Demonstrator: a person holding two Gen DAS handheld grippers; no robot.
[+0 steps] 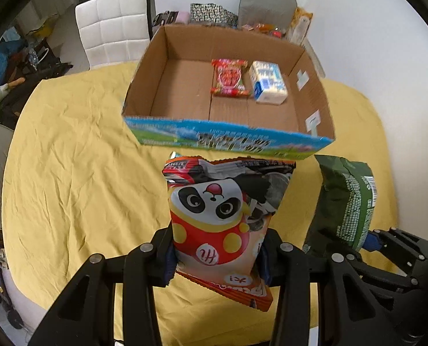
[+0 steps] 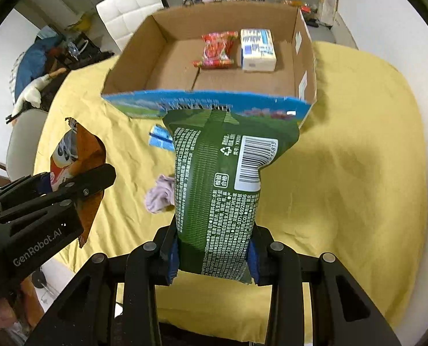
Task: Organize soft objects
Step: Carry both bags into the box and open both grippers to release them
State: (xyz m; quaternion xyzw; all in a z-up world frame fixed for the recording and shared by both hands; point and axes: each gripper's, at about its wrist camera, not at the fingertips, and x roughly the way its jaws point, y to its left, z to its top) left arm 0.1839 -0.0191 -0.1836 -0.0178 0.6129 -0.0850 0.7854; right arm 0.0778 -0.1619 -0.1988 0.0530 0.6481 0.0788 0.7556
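At the lower centre of each view, the left gripper (image 1: 216, 262) fingers pinch the panda snack bag (image 1: 222, 219) and the right gripper (image 2: 214, 255) fingers pinch the green pack (image 2: 222, 190), both short of the cardboard box (image 1: 314, 92); held by 1 end, either could sag and snag its near wall.

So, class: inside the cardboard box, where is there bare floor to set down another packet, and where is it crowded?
The cardboard box is bare along its left half and near wall. The far right corner is crowded: red snack packet beside white tissue pack.
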